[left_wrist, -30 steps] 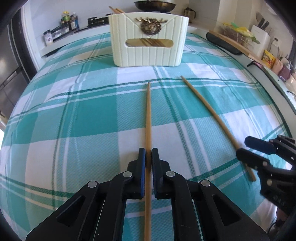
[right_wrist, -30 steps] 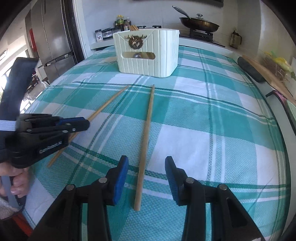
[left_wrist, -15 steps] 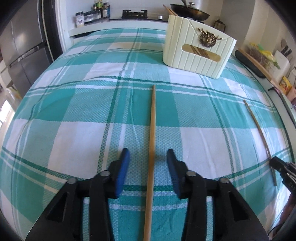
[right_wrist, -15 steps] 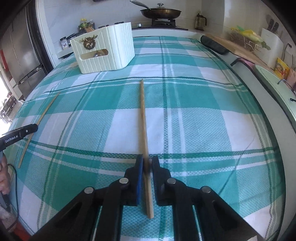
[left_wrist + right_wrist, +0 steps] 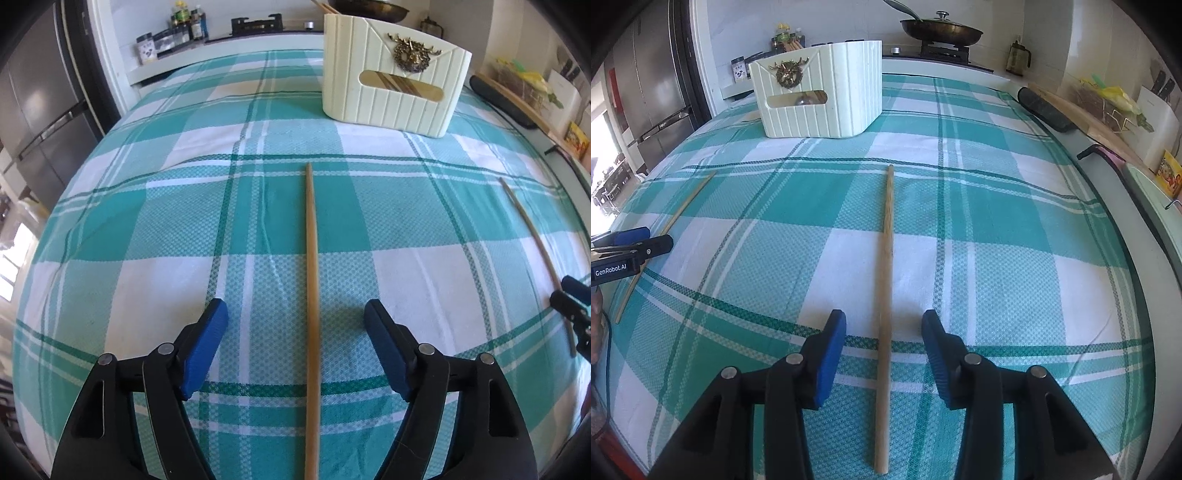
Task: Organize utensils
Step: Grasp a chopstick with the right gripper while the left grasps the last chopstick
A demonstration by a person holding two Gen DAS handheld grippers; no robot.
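Observation:
Two wooden chopsticks lie on the teal plaid cloth. In the left wrist view one chopstick (image 5: 312, 280) lies between the open jaws of my left gripper (image 5: 295, 325), untouched by the blue pads. The other chopstick (image 5: 532, 236) lies at the right, with my right gripper (image 5: 569, 299) over its near end. In the right wrist view that chopstick (image 5: 885, 277) lies between the open jaws of my right gripper (image 5: 883, 332). The left gripper (image 5: 642, 240) shows at the left edge over its chopstick (image 5: 679, 210). A cream ribbed utensil holder (image 5: 391, 74) stands at the back, also in the right wrist view (image 5: 820, 96).
A kitchen counter with a frying pan (image 5: 942, 29) and spice bottles (image 5: 184, 18) runs behind the table. A fridge (image 5: 653, 85) stands at the left. A cutting board and packets (image 5: 1108, 107) lie along the right side. The cloth (image 5: 147, 229) covers the whole table.
My left gripper, shut on its chopstick a second ago, has opened wide. My right gripper closed on its chopstick half a second ago and is now open again. Both chopsticks lie on the cloth.

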